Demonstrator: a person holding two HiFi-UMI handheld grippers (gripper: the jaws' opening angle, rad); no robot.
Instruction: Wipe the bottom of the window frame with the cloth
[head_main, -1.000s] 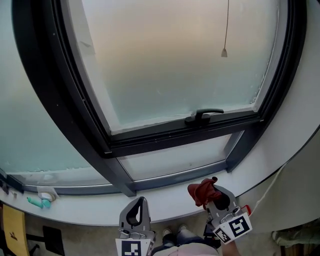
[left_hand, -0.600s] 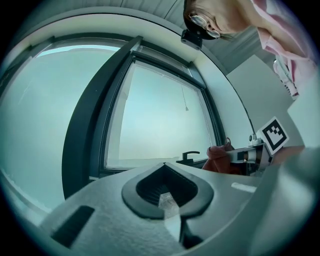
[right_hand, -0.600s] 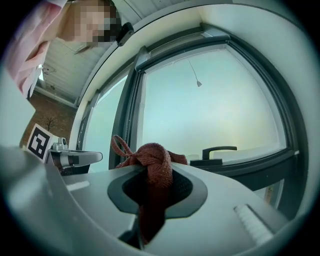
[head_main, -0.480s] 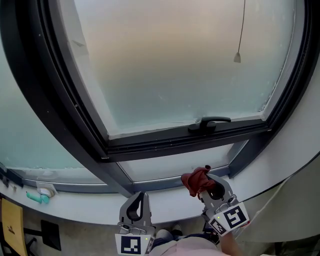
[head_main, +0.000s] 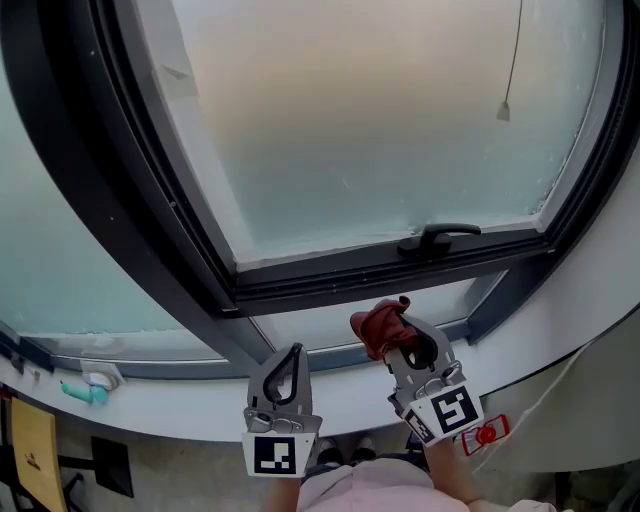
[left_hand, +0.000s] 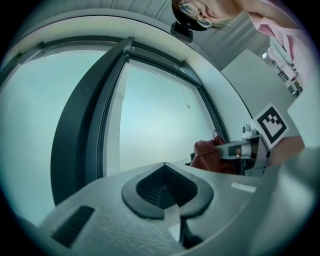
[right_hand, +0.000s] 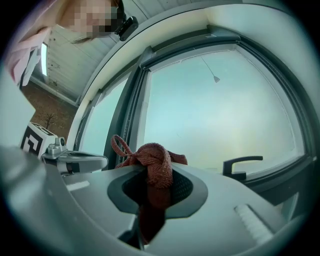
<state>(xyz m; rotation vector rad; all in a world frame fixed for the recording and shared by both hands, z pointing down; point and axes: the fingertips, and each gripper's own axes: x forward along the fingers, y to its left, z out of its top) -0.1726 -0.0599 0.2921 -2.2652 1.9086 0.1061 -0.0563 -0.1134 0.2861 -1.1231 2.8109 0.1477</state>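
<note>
A bunched dark red cloth (head_main: 381, 326) (right_hand: 155, 162) is clamped in my right gripper (head_main: 397, 338), which is shut on it. The cloth hovers just in front of the bottom rail of the dark window frame (head_main: 330, 350), at the small lower pane. My left gripper (head_main: 289, 364) is shut with nothing between its jaws, held over the white sill (head_main: 340, 388) left of the right one. In the left gripper view the cloth (left_hand: 207, 155) and the right gripper show at the right.
A black window handle (head_main: 437, 236) (right_hand: 242, 163) sits on the sash above the lower pane. A blind cord with a small weight (head_main: 505, 112) hangs at upper right. A teal and white object (head_main: 88, 388) lies on the sill far left. A red tag (head_main: 484, 435) hangs below the right gripper.
My right gripper has carried the cloth up and leftwards from the sill's edge to the bottom frame rail. The left gripper has risen a little.
</note>
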